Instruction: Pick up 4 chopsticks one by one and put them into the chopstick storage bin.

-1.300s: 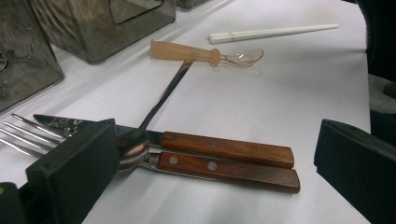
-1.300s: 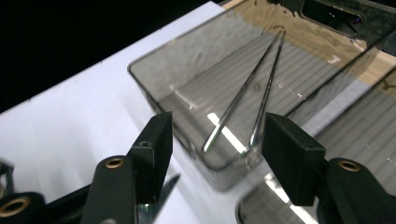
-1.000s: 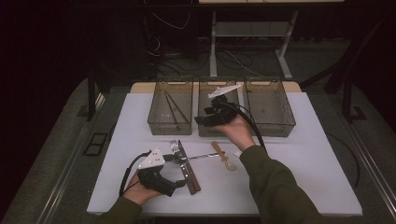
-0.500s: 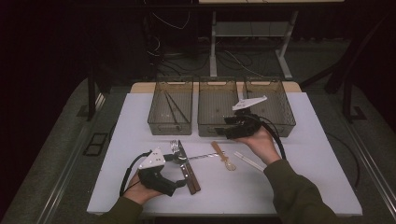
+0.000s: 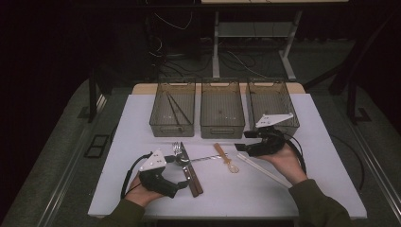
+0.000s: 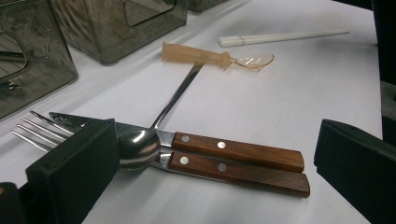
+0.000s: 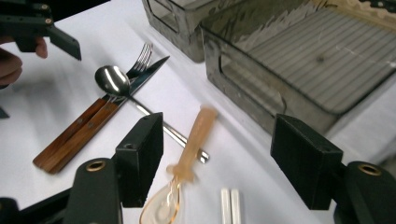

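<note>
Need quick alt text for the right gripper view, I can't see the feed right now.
The right gripper, jaws open and empty, hangs over an amber plastic spoon on the white table. A metal spoon lies across a wood-handled fork and knife at left, white chopsticks below, grey bins behind.

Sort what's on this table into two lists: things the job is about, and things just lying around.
Part of the job:
- plastic spoon, between the open right gripper jaws, not gripped
- white chopsticks
- fork, knife, metal spoon, before the open left gripper
- three bins; the left one holds dark chopsticks

Just lying about:
- cables on the floor
- desk frame
</note>
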A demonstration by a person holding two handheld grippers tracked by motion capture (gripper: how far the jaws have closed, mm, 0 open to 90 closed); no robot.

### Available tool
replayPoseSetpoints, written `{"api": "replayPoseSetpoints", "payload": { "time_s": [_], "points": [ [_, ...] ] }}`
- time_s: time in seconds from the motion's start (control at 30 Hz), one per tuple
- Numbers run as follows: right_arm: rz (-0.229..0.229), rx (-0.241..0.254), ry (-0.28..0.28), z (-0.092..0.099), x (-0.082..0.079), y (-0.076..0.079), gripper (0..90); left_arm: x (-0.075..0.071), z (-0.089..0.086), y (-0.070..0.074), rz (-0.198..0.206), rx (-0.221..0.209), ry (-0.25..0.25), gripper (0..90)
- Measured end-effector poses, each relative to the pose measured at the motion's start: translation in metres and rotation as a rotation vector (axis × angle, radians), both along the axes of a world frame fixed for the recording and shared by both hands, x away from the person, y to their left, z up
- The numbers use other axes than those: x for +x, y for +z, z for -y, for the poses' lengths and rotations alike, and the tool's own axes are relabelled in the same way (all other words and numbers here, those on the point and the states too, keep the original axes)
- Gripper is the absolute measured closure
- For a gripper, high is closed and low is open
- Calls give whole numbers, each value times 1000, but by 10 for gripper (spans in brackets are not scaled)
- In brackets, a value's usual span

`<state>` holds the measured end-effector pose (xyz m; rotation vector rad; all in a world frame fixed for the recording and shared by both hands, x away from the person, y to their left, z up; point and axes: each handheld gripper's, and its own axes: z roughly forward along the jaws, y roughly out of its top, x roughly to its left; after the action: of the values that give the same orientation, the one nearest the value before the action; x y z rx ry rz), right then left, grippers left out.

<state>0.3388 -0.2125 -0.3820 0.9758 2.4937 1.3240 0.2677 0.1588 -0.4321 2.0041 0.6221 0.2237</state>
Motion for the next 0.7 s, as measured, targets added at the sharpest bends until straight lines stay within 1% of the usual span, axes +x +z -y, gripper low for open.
{"api": "replayPoseSetpoints", "payload": {
  "time_s": [0.07, 0.13, 0.23, 0.33, 0.37, 0.4, 0.53, 0.63, 0.7],
  "points": [
    [-5, 7, -4, 5, -4, -4, 345, 0, 0, 0, -3, -7, 6, 0],
    [-13, 14, -1, 8, -8, -7, 338, -1, 0, 0, 2, -3, 1, 0],
    [-19, -5, 11, 12, -15, -13, 323, 0, 0, 1, 0, -6, 2, 0],
    [-32, -5, 10, 20, -20, -17, 324, -1, -1, 1, 1, -10, -1, 0],
    [-29, -8, 11, 22, -22, -19, 324, -2, -1, 1, 3, -8, -5, 0],
    [-32, -10, 10, 25, -24, -19, 324, -1, 0, 1, 6, -4, -8, 0],
    [-39, -2, 2, 39, -32, -21, 325, -2, 0, 1, 3, -10, -1, 0],
    [-47, -12, -2, 48, -38, -24, 325, -2, 0, 2, 9, -4, -8, 0],
    [-42, -17, -5, 54, -42, -25, 324, -2, 1, 2, 6, -10, -4, 0]
  ]
}}
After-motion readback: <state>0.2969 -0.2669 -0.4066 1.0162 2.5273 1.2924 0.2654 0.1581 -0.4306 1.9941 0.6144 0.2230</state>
